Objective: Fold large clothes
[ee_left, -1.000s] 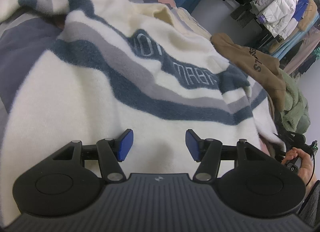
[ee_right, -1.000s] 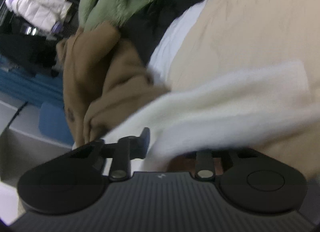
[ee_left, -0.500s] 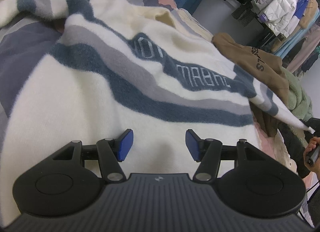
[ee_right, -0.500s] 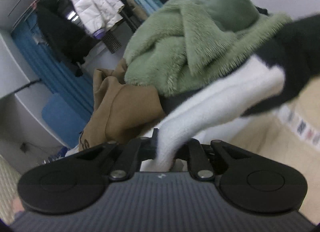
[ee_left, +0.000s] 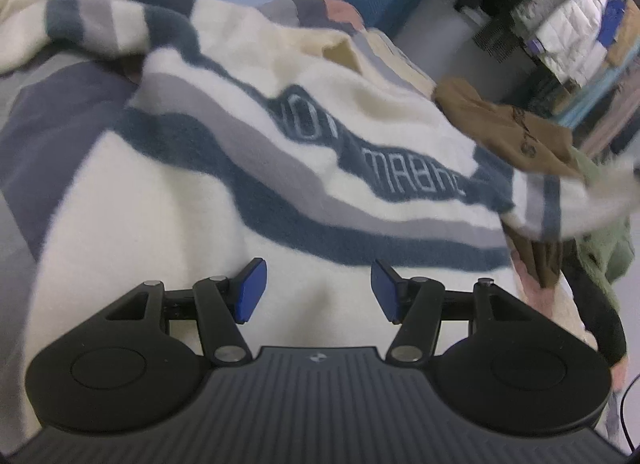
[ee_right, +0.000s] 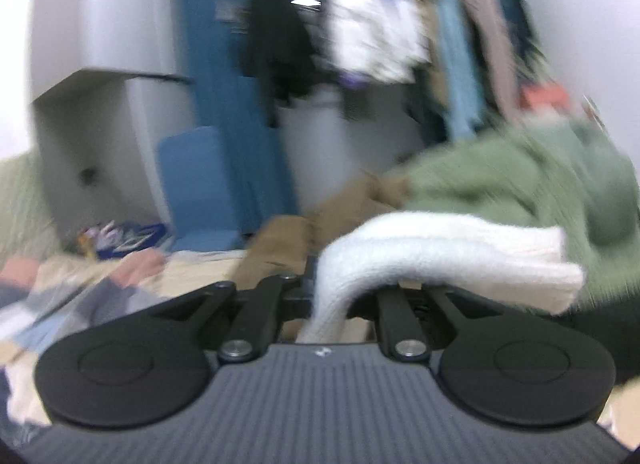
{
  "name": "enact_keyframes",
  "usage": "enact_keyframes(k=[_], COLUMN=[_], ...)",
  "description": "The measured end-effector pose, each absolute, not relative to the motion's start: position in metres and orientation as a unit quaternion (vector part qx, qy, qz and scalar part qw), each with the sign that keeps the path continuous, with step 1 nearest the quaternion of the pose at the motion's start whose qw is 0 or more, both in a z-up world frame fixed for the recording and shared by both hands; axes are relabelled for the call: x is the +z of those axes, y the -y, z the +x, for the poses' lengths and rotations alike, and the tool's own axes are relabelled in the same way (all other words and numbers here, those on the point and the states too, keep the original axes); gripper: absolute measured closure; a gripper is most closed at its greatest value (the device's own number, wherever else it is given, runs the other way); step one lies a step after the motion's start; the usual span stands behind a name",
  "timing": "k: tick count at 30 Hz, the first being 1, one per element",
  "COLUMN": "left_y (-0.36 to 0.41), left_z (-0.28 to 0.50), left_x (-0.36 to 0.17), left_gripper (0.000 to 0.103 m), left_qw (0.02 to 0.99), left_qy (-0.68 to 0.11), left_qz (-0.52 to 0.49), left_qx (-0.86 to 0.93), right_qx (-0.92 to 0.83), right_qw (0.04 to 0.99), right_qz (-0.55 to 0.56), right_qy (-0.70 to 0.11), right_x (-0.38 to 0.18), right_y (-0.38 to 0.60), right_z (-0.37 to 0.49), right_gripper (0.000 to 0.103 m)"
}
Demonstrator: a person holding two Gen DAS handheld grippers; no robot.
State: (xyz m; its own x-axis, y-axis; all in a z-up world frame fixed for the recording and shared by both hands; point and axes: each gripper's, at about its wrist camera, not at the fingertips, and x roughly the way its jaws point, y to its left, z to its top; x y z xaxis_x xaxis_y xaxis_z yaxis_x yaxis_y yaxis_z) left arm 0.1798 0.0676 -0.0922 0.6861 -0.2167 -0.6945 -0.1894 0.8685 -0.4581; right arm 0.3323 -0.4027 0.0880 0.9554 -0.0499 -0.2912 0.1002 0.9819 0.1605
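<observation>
The left gripper hangs over the cream body of the sweater, its blue pads about half apart with nothing between them; the fleece lies just under the tips, and whether they touch it is hard to tell. From this gripper the sweater spreads up and away: the blue and grey stripes with the lettering run from about ten o'clock to three o'clock, so the garment's long axis lies across the view, left to right. At two o'clock a brown garment sits beyond the stripes, with a green fleece past it at three o'clock.

At three o'clock in the left view the sweater's sleeve end is lifted off the pile, blurred.

The right gripper is clamped nearly closed on that white sleeve; the cloth rises from between the jaws at twelve o'clock and drapes toward three o'clock. The green fleece lies behind it at two o'clock, the brown garment at eleven.

Judging from this, the fold turns on the sleeve: it lies at the right end of the sweater, in the right gripper, and must travel toward nine o'clock across the stripes onto the body, which the left gripper is nearer to and could pin.
</observation>
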Motion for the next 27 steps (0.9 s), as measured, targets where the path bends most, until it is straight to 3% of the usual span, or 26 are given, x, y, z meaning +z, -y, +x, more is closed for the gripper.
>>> enact_keyframes(k=[5,11,27], left_y=[-0.082,-0.101,-0.196], left_z=[0.172,0.166,0.143], left_x=[-0.084,-0.078,-0.064], left_gripper=[0.04,0.04,0.04], left_qw=[0.882,0.874,0.852], left_qy=[-0.379,-0.373,-0.279], left_qz=[-0.28,-0.309,-0.44], left_qx=[-0.007,-0.025,0.054], right_qx=[0.052,0.156,0.29], right_qw=[0.99,0.973,0.902], right_qz=[-0.043,-0.123,-0.222], right_qy=[-0.12,-0.113,-0.23], right_x=[0.122,0.12,-0.024], right_y=[0.3,0.19,0.038], right_z=[0.313,0.283,0.214], right_gripper=[0.091,0.091,0.089])
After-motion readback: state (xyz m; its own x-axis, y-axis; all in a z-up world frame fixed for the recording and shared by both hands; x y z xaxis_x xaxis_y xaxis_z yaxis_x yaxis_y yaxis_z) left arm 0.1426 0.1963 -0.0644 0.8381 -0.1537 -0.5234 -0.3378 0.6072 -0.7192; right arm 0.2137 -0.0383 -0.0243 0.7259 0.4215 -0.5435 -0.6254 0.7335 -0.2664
